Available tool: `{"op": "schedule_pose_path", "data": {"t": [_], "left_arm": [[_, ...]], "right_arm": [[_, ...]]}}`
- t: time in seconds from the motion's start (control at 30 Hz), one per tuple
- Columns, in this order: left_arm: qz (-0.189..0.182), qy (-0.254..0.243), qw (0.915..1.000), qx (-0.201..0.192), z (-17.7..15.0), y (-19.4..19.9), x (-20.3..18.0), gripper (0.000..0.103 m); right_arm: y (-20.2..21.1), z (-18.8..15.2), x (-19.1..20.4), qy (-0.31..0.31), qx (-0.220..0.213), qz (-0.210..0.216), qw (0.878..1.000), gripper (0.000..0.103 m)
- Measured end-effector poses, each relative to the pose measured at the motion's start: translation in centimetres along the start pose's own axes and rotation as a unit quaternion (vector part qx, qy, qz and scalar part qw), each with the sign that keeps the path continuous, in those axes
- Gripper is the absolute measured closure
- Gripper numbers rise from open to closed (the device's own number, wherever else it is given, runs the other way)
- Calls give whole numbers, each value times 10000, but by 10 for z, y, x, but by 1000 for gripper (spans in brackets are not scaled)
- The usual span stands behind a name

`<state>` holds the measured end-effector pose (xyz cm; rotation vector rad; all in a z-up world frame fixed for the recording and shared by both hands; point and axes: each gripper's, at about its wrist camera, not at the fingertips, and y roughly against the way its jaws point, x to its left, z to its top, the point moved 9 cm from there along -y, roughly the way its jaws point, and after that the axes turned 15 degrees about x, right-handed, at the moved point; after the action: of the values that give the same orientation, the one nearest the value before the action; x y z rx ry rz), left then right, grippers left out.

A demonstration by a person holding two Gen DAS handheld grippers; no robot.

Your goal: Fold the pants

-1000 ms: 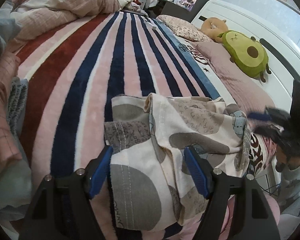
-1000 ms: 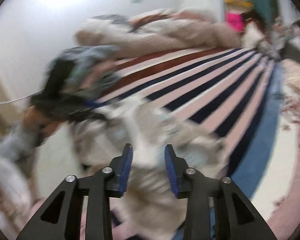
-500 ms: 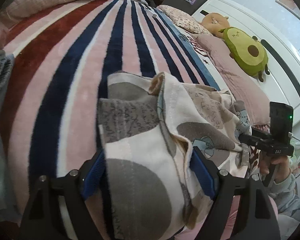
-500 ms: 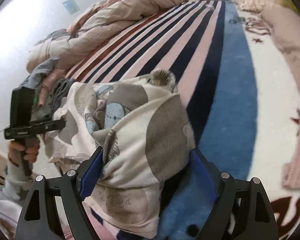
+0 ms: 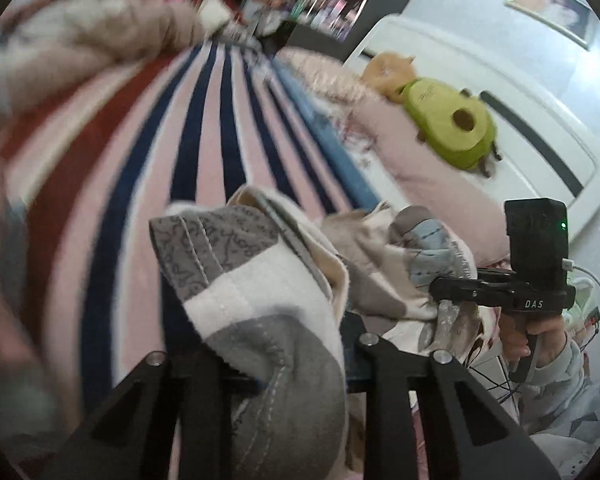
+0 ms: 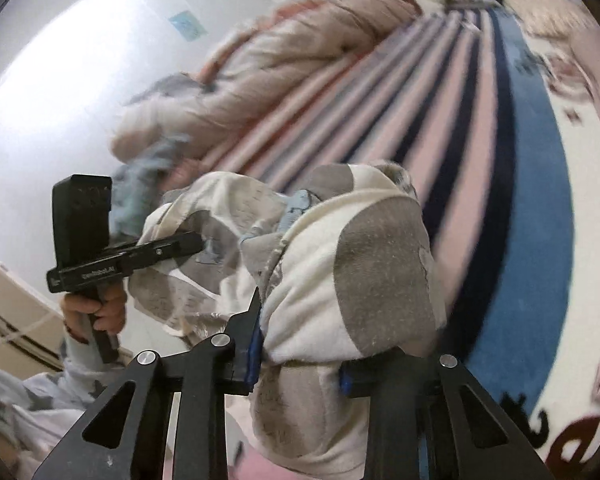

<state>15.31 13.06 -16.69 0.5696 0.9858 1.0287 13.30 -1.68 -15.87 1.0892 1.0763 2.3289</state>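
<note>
Pants (image 5: pixel 260 304), cream with grey patches, hang bunched above the striped bed (image 5: pixel 204 120); left gripper (image 5: pixel 280 376) and right gripper (image 6: pixel 300 364) are closing, apparently pinching the fabric.

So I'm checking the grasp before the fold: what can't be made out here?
- Left gripper pads: left wrist view, covered by the pants.
- Right gripper pads: right wrist view, mostly buried in cloth.
- Pants' full shape: bunched, cut off by the lower edge.
- Shelf items: blurred.
</note>
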Motion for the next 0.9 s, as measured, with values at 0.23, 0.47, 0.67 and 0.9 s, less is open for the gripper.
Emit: {"op": "schedule_pose_path", "data": {"t": [0.23, 0.47, 0.67, 0.9], "left_arm": [[558, -247, 9940, -902, 37, 135, 33, 83], [1520, 271, 9759, -1543, 32, 255, 131, 83], [2310, 1001, 9567, -1464, -1, 295, 216, 83], [2540, 1462, 9501, -1069, -32, 254, 278, 81]], "right_arm": [[27, 82, 95, 906, -575, 177, 9941, 80], [-32, 174, 183, 1832, -588, 667, 9791, 80], [-119, 211, 235, 2294, -242, 1109, 9667, 80], [-195, 202, 226, 2310, 161, 702, 9703, 79]]}}
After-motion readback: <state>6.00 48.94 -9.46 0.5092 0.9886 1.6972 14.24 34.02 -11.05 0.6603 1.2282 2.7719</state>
